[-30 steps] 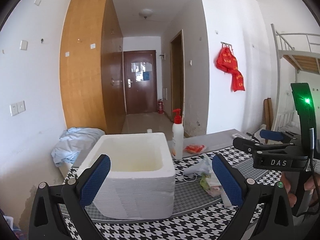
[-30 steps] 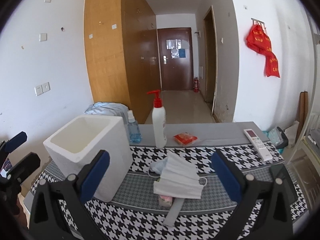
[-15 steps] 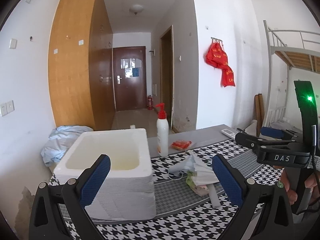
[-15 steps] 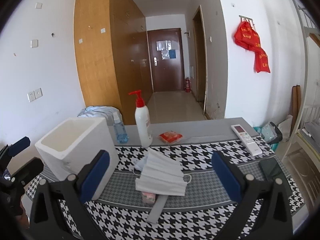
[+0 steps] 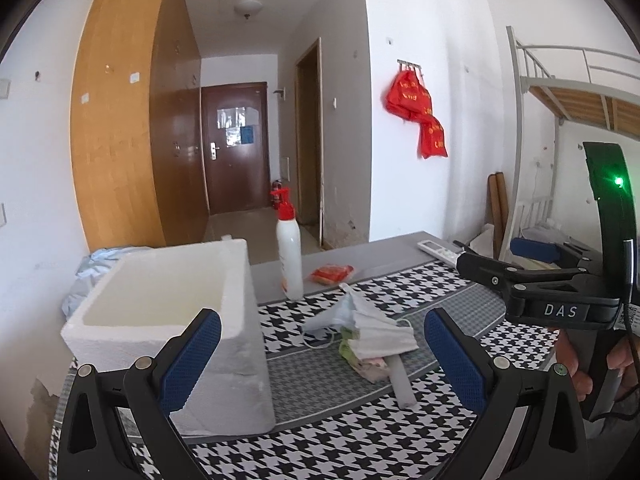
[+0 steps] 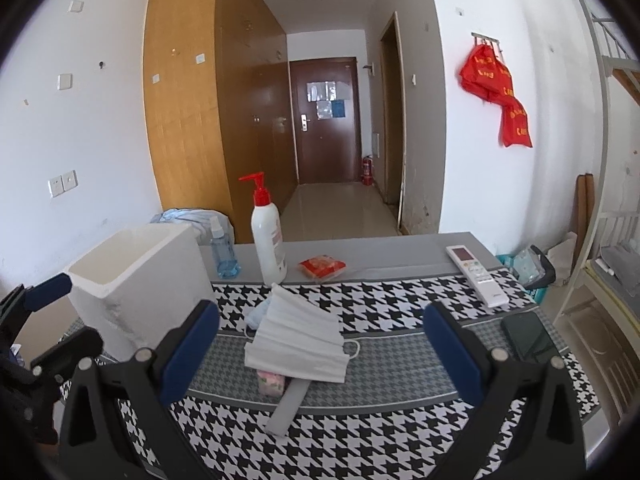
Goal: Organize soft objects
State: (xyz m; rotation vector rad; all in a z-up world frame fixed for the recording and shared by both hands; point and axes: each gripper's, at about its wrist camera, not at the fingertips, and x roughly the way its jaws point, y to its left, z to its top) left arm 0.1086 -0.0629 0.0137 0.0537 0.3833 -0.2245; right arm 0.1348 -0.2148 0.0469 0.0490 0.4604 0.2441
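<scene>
Both grippers hang above the near edge of the tabletop (image 6: 400, 252), which a houndstooth cloth (image 6: 380, 300) covers except for a bare grey strip along the far edge.

I see the left gripper (image 5: 322, 354) with its blue pads spread wide and nothing between them. The right gripper (image 6: 322, 350) is likewise spread wide and empty.

The pile of soft things sits near the middle of the cloth. On top is a stack of white face masks (image 6: 298, 340); a pale blue mask (image 6: 256, 314) pokes out at its far-left side. Under the stack lies a small pink floral packet (image 6: 271, 385) (a tissue pack, I think, but I cannot read it). A grey strip (image 6: 289, 402) runs from under the stack toward the near edge.

From the right wrist view the pile lies ahead of the gripper, between the lines of its two fingers, closer to the left pad, and apart from both. From the left wrist view the masks (image 5: 378, 330) also lie ahead between the finger lines, not touched.

The white foam box (image 5: 168, 320) stands open-topped at the left end of the tabletop, left of the pile; the left gripper's left finger overlaps it in view.

Along the far strip: a small blue spray bottle (image 6: 224, 250), a white pump bottle (image 6: 268, 240) with a red head, a red snack packet (image 6: 322, 268). A white remote (image 6: 478, 274) and a dark phone (image 6: 528, 338) lie by the right edge.
</scene>
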